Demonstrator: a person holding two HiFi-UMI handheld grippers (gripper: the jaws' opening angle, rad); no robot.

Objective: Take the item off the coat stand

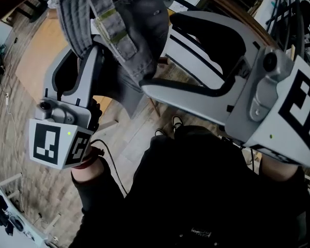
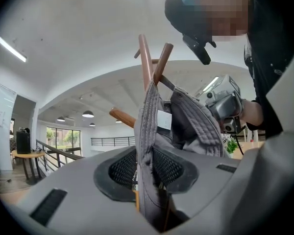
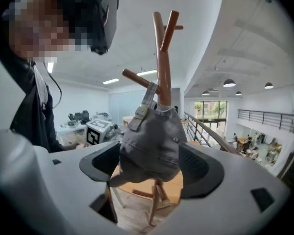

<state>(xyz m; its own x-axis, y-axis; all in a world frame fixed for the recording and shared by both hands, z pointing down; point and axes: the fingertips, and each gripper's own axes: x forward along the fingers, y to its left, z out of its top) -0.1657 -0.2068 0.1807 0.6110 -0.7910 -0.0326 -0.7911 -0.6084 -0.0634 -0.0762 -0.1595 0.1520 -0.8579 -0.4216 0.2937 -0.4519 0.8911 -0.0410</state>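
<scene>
While the left claw (image 2: 146, 170) pinches the soft, light cap (image 2: 148, 126) by its rim, the right claw (image 3: 151, 169) gapes wide around the crown, seemingly without touching.

l tongs (image 2: 147, 170) clamped, r tongs (image 3: 152, 164) apart

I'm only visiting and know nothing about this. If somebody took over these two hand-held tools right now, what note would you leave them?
Left tool: shut on a stitched edge of the grey denim cap.
Right tool: open, with its jaws on either side of the cap's crown.
The cap hangs against the wooden coat stand, its strap up by a peg.
Done: the cap is gripped.
Left: lift it clear of the stand.
</scene>
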